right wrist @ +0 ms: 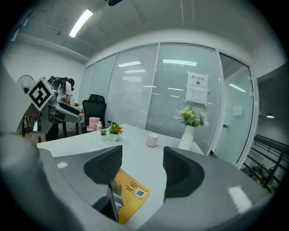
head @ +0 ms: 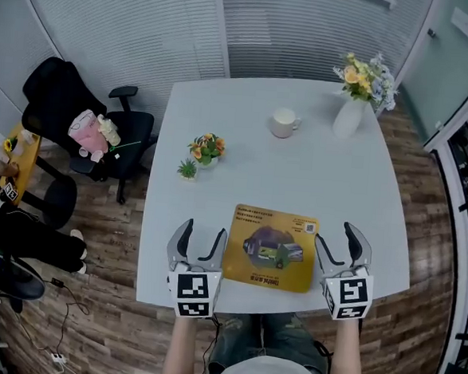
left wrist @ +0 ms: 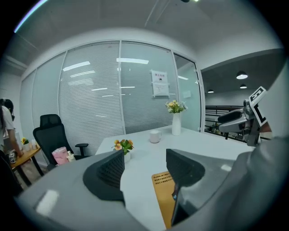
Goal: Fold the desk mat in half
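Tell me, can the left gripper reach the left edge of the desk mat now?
Probably yes. The left gripper, jaws apart, is just beside the left edge of the desk mat, and nothing lies between them.

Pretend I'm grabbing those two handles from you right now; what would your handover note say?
Left hand-held gripper: open, empty, by the desk mat's left edge.
Right hand-held gripper: open, empty, by its right edge.
Mat: flat, unfolded, at the table's near edge.
Done: nothing yet.
Left: grip the mat and fold it in half.
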A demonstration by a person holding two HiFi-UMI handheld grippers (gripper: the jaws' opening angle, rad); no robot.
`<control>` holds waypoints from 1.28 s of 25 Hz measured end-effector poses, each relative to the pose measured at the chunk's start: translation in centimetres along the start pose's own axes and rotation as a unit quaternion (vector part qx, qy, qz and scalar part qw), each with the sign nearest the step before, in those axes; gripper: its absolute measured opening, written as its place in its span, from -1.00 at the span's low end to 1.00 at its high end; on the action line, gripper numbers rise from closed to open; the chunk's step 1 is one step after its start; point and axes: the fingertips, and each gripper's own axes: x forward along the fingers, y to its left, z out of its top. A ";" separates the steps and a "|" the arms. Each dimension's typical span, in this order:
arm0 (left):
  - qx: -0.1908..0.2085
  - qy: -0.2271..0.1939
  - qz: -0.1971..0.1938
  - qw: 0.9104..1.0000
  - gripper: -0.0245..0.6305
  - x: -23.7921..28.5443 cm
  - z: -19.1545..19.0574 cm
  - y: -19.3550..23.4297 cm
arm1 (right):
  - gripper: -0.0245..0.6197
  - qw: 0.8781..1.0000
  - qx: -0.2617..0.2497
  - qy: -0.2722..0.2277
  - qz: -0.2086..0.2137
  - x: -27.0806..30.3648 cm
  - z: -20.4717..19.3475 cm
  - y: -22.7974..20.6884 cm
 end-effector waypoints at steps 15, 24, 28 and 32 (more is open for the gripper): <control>0.062 0.104 -0.054 0.991 -0.08 1.8 -7.6 -3.3 | -0.04 0.981 -0.090 0.119 0.122 0.7 -8.8 4.1; 0.137 0.159 -0.098 0.973 -0.08 1.6 -12.2 -5.5 | -0.04 0.963 -0.114 0.165 0.182 0.2 -13.4 6.9; 0.180 0.184 -0.117 0.959 -0.08 1.4 -14.4 -6.3 | -0.05 0.955 -0.120 0.180 0.202 0.0 -14.9 7.8; 0.184 0.204 -0.140 0.951 -0.08 1.4 -16.7 -7.3 | -0.04 0.947 -0.125 0.198 0.221 -0.4 -16.7 8.5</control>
